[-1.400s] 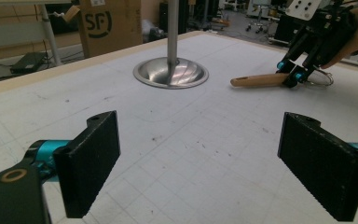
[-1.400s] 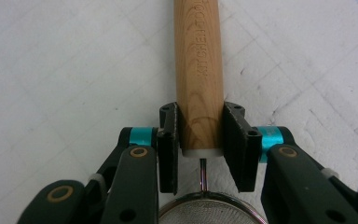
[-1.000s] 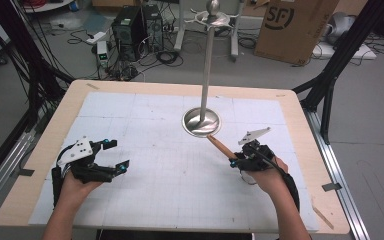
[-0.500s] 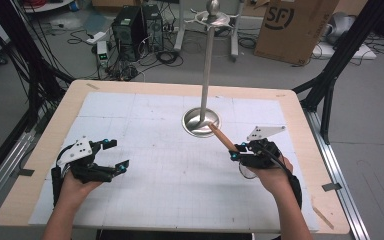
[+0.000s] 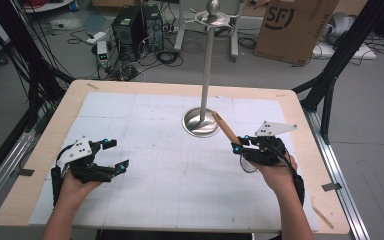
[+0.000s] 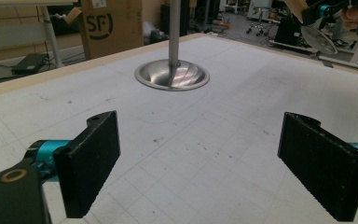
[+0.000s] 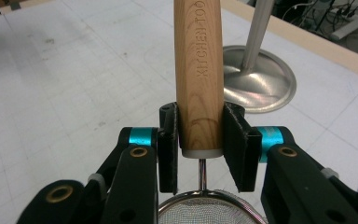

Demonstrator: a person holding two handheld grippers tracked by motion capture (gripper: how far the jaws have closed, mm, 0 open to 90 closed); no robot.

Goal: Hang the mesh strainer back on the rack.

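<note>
My right gripper is shut on the light wooden handle of a small strainer, near the handle's lower end. In the right gripper view the pads press both sides of the handle, and the wire mesh bowl hangs just under the jaws. The handle points up and away toward the metal stand's round base. My left gripper is held open low over the white mat at the left, with nothing between its wide-apart pads.
A thin steel pole rises from the dish-shaped base to a knob with hooks on top. The white gridded mat covers the wooden table. Boxes, cables and computer gear lie on the floor beyond the far edge.
My right gripper has turned and lifted slightly with the strainer, so the handle's tip now sits nearer the stand's base. The left gripper has stayed put.
</note>
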